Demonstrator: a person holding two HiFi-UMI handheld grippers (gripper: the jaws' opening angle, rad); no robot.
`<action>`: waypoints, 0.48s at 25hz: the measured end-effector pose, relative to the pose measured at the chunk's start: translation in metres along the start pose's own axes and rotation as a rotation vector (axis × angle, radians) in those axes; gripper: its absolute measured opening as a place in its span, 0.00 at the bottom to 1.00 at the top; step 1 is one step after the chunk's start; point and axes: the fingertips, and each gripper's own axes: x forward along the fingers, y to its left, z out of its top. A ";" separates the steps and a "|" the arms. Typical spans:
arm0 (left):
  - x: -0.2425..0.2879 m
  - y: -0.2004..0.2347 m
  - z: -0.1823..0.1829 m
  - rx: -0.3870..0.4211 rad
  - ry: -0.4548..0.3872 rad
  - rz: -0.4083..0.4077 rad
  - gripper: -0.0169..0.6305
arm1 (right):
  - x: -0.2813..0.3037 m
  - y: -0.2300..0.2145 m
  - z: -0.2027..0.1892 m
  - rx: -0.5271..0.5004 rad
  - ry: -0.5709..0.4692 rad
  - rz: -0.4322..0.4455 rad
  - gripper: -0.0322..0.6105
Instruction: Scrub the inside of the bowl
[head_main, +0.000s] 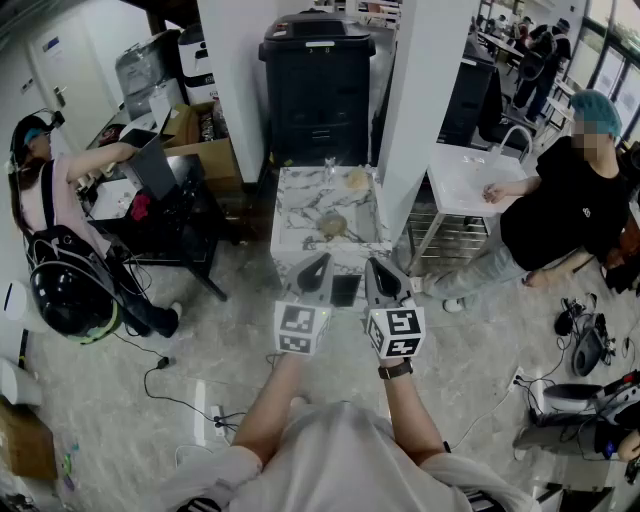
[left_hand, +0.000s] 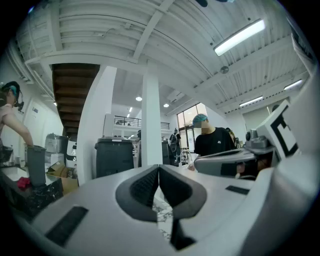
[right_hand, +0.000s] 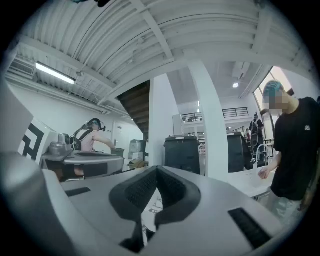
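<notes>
A small marble-topped table stands ahead of me in the head view. On it lie a roundish, dull-coloured bowl, a tan sponge-like lump farther back and a clear glass. My left gripper and right gripper are held level, side by side, just short of the table's near edge. Both are shut with nothing between the jaws. In the left gripper view the shut left gripper hides most of the table. The right gripper view shows the right gripper the same way.
A tall black bin and two white pillars stand behind the table. A person in black sits at a white sink table on the right. Another person works at a black bench on the left. Cables lie across the floor.
</notes>
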 end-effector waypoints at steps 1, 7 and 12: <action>0.001 -0.001 0.001 -0.008 -0.002 0.002 0.05 | 0.000 0.000 -0.001 -0.001 0.002 0.008 0.06; 0.007 -0.008 0.000 -0.016 -0.002 0.020 0.05 | 0.001 -0.005 -0.002 -0.006 0.001 0.034 0.06; 0.015 -0.019 0.004 -0.019 0.000 0.026 0.05 | -0.003 -0.024 -0.001 0.005 0.000 0.018 0.06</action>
